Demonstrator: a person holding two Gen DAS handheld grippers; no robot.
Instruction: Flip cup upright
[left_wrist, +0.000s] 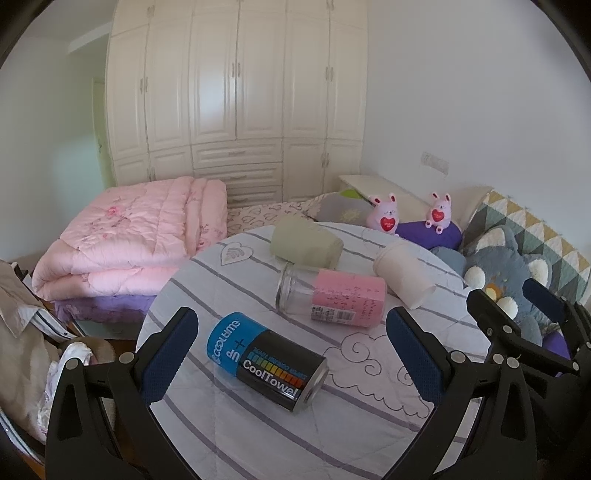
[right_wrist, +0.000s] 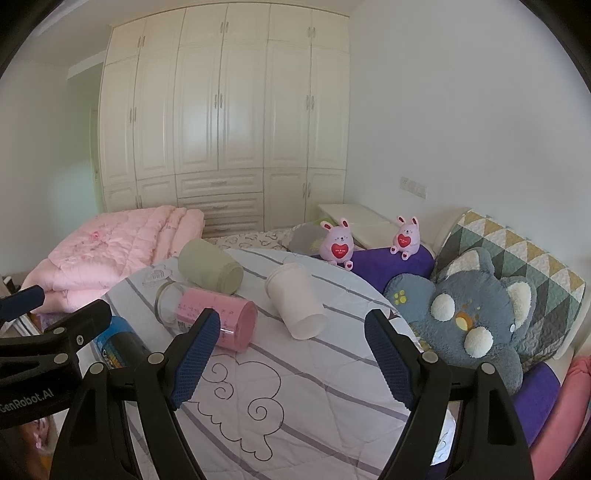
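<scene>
Four containers lie on their sides on a round table with a striped cloth (left_wrist: 258, 435) (right_wrist: 314, 417). A green cup (left_wrist: 306, 242) (right_wrist: 209, 266) lies at the far side. A white cup (left_wrist: 403, 274) (right_wrist: 297, 304) lies at the right. A glass jar with a pink label (left_wrist: 332, 297) (right_wrist: 207, 314) lies in the middle. A black and blue CoolTowel can (left_wrist: 267, 360) (right_wrist: 118, 341) lies nearest the left gripper. My left gripper (left_wrist: 291, 354) is open around the can's near side, not touching. My right gripper (right_wrist: 291, 360) is open and empty, just short of the white cup.
A folded pink quilt (left_wrist: 129, 240) lies on the bed at the left. Two pink bunny toys (right_wrist: 338, 242), a grey plush (right_wrist: 476, 317) and pillows lie at the right. A cream wardrobe (left_wrist: 236, 92) stands behind. The right gripper shows in the left wrist view (left_wrist: 524, 325).
</scene>
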